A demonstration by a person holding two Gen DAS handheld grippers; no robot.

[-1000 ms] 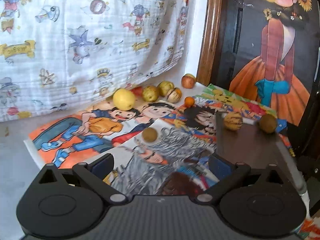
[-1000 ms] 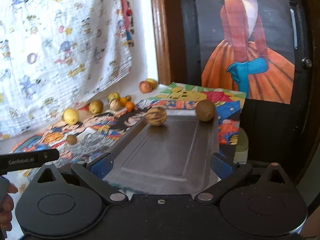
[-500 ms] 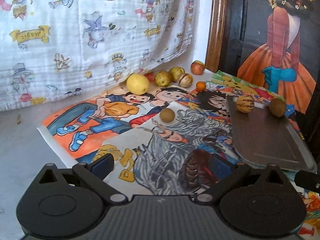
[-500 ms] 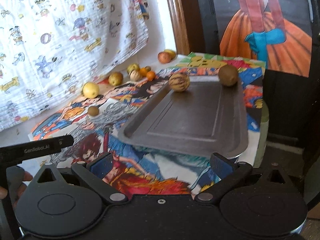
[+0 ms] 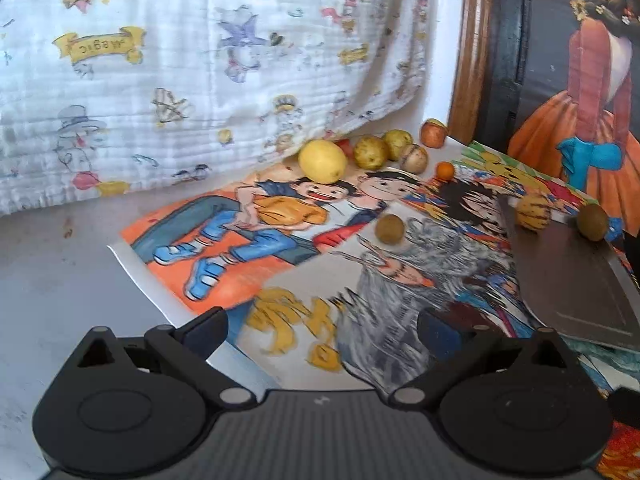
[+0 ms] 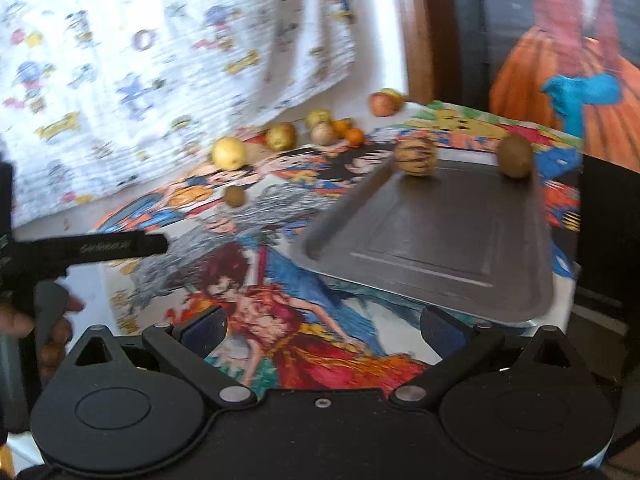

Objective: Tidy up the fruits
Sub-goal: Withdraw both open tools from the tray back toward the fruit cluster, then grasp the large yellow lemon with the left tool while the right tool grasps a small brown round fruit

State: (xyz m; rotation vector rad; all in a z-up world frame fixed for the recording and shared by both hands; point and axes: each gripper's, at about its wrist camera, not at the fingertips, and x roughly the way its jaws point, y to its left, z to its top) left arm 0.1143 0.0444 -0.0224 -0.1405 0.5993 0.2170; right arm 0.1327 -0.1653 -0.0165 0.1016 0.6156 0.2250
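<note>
Left gripper [image 5: 322,322]: jaws spread, nothing between them; drawn back from the table since a second earlier, so more of the cartoon-printed paper mat [image 5: 248,248] and bare grey tabletop [image 5: 60,280] showed below it. Right gripper [image 6: 323,322]: likewise spread and empty; also withdrawn, the whole dark grey metal tray [image 6: 432,256] now inside its view. Tray contents, unchanged: striped yellow-brown round fruit [image 6: 416,157] and brown kiwi [image 6: 515,156], both at the far rim, well apart. Loose on the mat: small brown-green round fruit [image 5: 389,229], unmoved. Back row near the patterned white cloth [image 5: 200,60]: large yellow lemon [image 5: 322,161], two green-yellow pears [image 5: 370,152], small orange citrus [image 5: 445,171], reddish apple [image 5: 433,133]; positions as before.
</note>
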